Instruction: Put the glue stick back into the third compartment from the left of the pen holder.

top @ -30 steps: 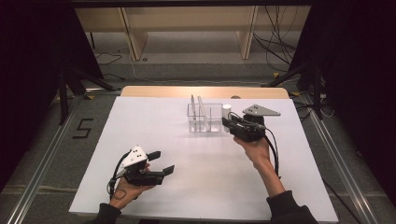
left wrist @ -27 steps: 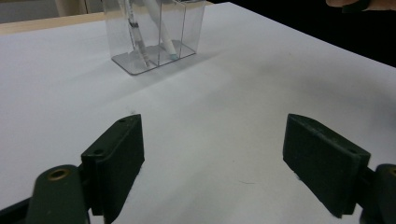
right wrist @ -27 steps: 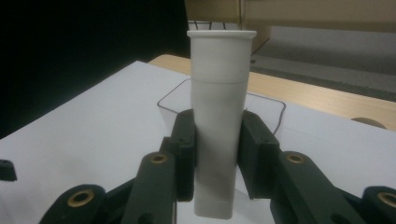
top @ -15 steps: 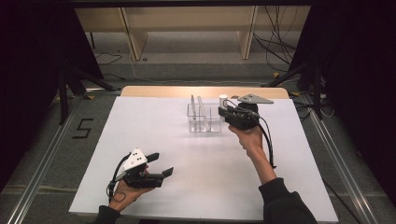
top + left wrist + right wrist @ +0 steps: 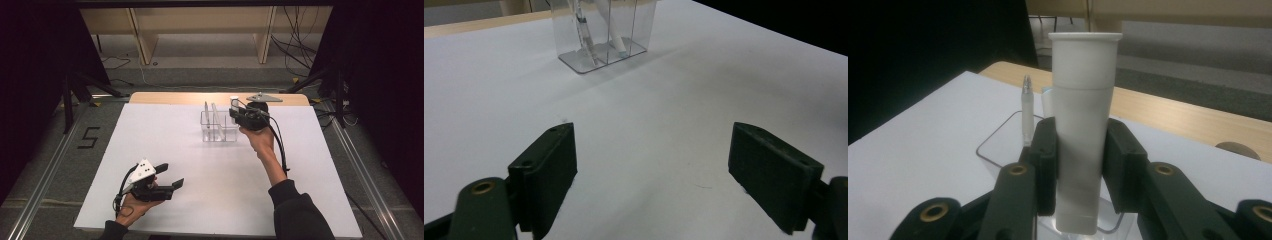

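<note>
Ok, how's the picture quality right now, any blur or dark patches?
High view: white table evenly lit, surroundings almost black. Right gripper view: white tube sharp, held in the right tongs; dark upper left. Left gripper view: clear organizer slightly soft, cropped at the top.

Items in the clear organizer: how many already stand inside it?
2: a pen in one compartment and a white tube in the next. The right claw holds another white tube above the organizer.
</note>
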Action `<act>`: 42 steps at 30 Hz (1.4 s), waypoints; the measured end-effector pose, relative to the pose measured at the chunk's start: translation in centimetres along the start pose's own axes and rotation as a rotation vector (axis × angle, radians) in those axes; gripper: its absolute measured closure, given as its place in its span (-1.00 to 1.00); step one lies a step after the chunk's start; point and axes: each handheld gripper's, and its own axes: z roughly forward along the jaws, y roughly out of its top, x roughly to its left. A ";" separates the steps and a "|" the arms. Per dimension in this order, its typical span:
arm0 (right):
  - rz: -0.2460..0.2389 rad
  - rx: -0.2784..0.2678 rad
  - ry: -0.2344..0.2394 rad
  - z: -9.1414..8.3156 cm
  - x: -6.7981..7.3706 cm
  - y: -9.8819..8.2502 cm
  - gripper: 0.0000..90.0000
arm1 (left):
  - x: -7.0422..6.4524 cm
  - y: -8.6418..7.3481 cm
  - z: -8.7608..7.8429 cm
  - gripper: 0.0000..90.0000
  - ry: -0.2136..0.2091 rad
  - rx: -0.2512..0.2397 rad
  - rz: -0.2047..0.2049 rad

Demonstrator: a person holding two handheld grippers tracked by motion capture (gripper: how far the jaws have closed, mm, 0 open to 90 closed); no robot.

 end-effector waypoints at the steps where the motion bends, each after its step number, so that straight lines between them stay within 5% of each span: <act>1: 0.003 0.003 -0.003 0.2 0.0 0.0 0.56 | 0.0 0.0 0.0 -0.58 0.000 0.000 0.000; 42: 0.035 0.063 -0.065 4.4 -0.4 -1.1 0.55 | -0.1 -0.1 -0.1 -0.59 -0.003 -0.003 0.010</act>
